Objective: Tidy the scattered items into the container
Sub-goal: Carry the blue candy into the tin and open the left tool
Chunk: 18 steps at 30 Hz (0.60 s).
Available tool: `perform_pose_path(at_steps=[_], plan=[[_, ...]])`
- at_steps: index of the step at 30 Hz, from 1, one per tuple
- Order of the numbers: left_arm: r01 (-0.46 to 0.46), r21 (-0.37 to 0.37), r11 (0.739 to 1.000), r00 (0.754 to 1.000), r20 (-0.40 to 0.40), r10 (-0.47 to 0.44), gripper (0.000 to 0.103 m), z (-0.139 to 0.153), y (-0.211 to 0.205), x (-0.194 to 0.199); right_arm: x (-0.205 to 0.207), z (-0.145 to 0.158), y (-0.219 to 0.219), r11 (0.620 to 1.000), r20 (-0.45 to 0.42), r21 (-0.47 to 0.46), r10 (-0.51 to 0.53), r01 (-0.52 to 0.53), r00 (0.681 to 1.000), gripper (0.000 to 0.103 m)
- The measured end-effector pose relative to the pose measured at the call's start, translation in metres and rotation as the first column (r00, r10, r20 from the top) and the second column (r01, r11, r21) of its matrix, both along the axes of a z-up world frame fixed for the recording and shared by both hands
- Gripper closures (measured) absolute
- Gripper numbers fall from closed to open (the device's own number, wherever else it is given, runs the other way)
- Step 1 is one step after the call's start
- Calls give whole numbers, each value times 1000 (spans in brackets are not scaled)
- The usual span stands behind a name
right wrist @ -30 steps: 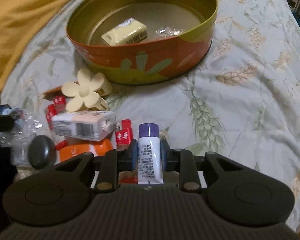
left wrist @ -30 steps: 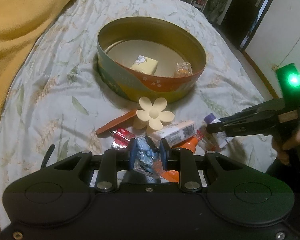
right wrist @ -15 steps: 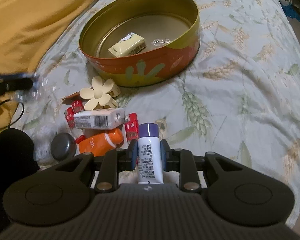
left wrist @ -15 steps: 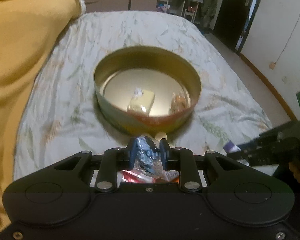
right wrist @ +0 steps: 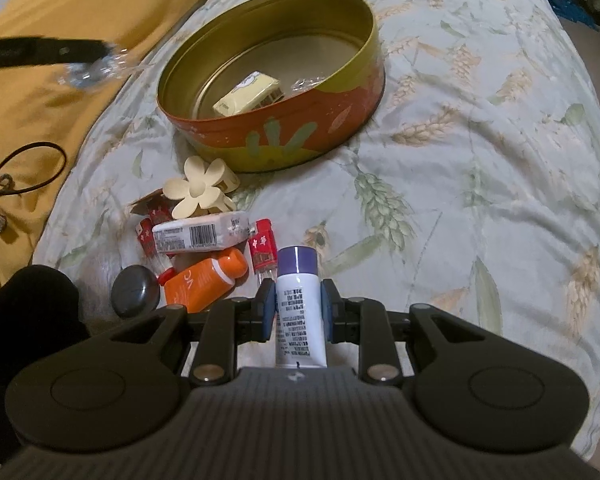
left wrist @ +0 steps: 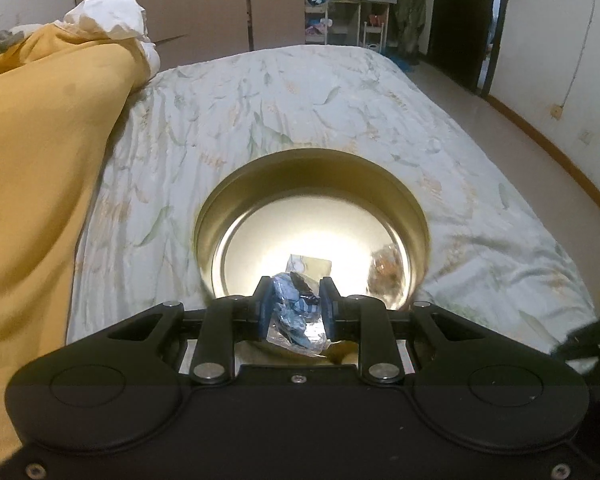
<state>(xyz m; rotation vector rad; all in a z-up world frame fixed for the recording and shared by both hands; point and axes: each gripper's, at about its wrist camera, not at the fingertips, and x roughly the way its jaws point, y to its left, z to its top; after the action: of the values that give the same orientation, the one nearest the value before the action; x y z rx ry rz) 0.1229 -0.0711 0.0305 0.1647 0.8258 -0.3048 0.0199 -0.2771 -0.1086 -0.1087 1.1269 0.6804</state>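
Note:
A round tin [left wrist: 312, 168] [right wrist: 236, 136] with a gold inside and orange-yellow outside sits on the bed. It holds a pale yellow pack [right wrist: 247, 93] and a clear-wrapped sweet [left wrist: 388, 264]. My left gripper [left wrist: 294, 306] is shut on a crinkly clear packet with blue contents [left wrist: 296, 312], held above the tin's near rim. In the right wrist view that packet [right wrist: 88, 70] hangs in the air left of the tin. My right gripper [right wrist: 298, 306] is shut on a white tube with a purple cap [right wrist: 299, 304], lifted over the item pile.
On the sheet near the tin lie a cream flower hair clip [right wrist: 198, 192], a white barcoded pack [right wrist: 200, 234], an orange bottle [right wrist: 206, 276], red sachets [right wrist: 262, 246] and a dark round compact [right wrist: 134, 290]. A yellow blanket [left wrist: 40, 168] covers the left side, with a black cord [right wrist: 24, 170] on it.
My left gripper has risen and moved forward with the blue packet, from above the pile to over the tin's near rim. The right gripper lifted the tube slightly.

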Motion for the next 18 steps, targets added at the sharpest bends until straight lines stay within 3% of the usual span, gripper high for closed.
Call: perform_pose_path(at_steps=[15, 17, 18], plan=[[-51, 8, 999, 998, -26, 52, 80, -15, -40, 71, 1, 6, -6, 1000, 14, 3, -26, 26, 1000, 76], [-72, -2, 997, 997, -31, 72, 66, -15, -38, 77, 2, 6, -7, 1000, 14, 4, -31, 31, 999, 76], [-89, -20, 996, 996, -31, 88, 35, -14, -35, 79, 3, 7, -7, 999, 15, 6, -34, 34, 999, 76]])
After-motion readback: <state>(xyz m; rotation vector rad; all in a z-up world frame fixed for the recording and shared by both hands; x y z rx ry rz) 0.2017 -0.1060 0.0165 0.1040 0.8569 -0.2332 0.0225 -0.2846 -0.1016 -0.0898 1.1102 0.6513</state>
